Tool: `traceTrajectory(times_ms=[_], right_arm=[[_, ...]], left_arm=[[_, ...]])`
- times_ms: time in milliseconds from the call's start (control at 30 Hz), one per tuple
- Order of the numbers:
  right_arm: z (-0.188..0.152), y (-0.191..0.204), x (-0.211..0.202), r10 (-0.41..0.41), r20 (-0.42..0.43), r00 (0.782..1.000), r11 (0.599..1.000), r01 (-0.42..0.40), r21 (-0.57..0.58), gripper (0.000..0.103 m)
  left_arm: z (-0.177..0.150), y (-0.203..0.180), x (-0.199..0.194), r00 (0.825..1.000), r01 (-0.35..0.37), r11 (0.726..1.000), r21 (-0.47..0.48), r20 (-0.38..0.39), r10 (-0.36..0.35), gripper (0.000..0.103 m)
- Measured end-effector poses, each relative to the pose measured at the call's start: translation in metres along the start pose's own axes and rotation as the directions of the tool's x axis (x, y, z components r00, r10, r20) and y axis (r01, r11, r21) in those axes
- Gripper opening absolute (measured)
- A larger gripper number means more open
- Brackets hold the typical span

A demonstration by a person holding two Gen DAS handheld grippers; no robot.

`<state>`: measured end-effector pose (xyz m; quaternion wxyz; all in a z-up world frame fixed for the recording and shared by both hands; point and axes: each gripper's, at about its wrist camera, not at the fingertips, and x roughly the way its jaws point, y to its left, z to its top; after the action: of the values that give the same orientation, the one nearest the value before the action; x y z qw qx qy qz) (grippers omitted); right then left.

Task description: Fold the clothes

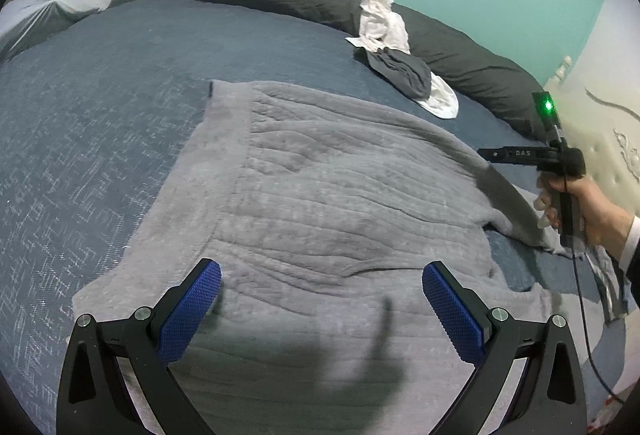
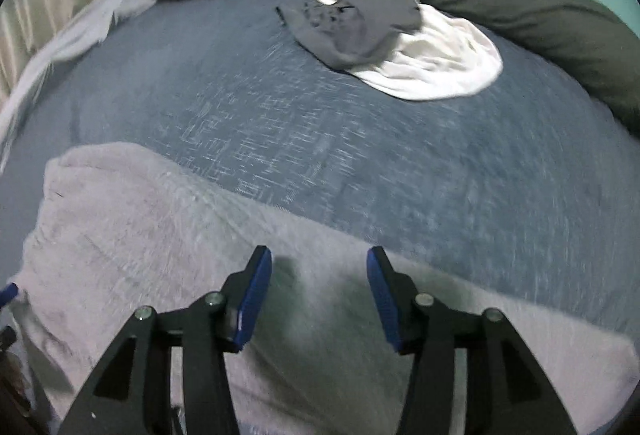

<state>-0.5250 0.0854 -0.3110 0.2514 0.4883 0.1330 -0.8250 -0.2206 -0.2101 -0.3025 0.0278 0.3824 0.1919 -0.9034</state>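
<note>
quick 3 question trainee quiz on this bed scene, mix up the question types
1. True or false: the right tool grips the grey sweater.
2. What lies on top of the white garment? A) dark grey garment B) a book C) a pillowcase
3. Fill in: the left tool has its jaws ____.

Key: 1 false, its jaws are apart with nothing between them; 2 A; 3 open

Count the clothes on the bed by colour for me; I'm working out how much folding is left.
Light grey: 1, the spread-out grey garment
Dark grey: 1, the crumpled dark grey garment
White: 1, the white garment, as far as I can tell one piece
Total: 3
</note>
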Motion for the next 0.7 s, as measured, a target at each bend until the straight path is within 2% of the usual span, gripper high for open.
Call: traceTrajectory(times_ms=[100, 233, 300, 400, 567, 633, 700], right_arm=[[0.008, 0.012, 0.013, -0.027, -0.029, 0.999, 0.998, 0.026, -0.056, 0.05], [0.005, 0.028, 0.032, -0.01, -0.096, 0.995, 0.991, -0.003, -0.136, 0.05], [0.0, 0.034, 0.039, -0.031, -0.11, 0.993, 0.982, 0.01, -0.188, 0.05], [-0.001, 0.033, 0.042, -0.024, -0.101, 0.995, 0.982, 0.004, -0.191, 0.05], [-0.001, 0.039, 0.041, -0.023, -0.071, 0.997, 0.968, 0.004, -0.251, 0.012], [0.002, 0.042, 0.038, -0.04, -0.051, 0.998, 0.965, 0.026, -0.26, 0.005], [0.007, 0.04, 0.032, -0.049, -0.016, 0.999, 0.968, 0.044, -0.246, 0.003]], left_arm=[[-0.001, 0.005, 0.001, 1.0, 0.009, 1.0, -0.01, -0.003, -0.009, 0.103], [-0.002, 0.007, 0.002, 1.0, 0.014, 1.0, -0.013, 0.004, -0.014, 0.103], [-0.003, 0.009, 0.005, 1.0, 0.012, 1.0, -0.019, 0.001, -0.012, 0.103], [-0.004, 0.01, 0.006, 1.0, 0.013, 1.0, -0.026, 0.001, -0.013, 0.103], [-0.003, 0.011, 0.006, 1.0, 0.02, 0.999, -0.034, 0.007, -0.019, 0.103], [-0.004, 0.013, 0.006, 1.0, 0.025, 0.999, -0.043, 0.006, -0.025, 0.103], [-0.004, 0.014, 0.005, 1.0, 0.022, 0.999, -0.042, 0.007, -0.022, 0.103]])
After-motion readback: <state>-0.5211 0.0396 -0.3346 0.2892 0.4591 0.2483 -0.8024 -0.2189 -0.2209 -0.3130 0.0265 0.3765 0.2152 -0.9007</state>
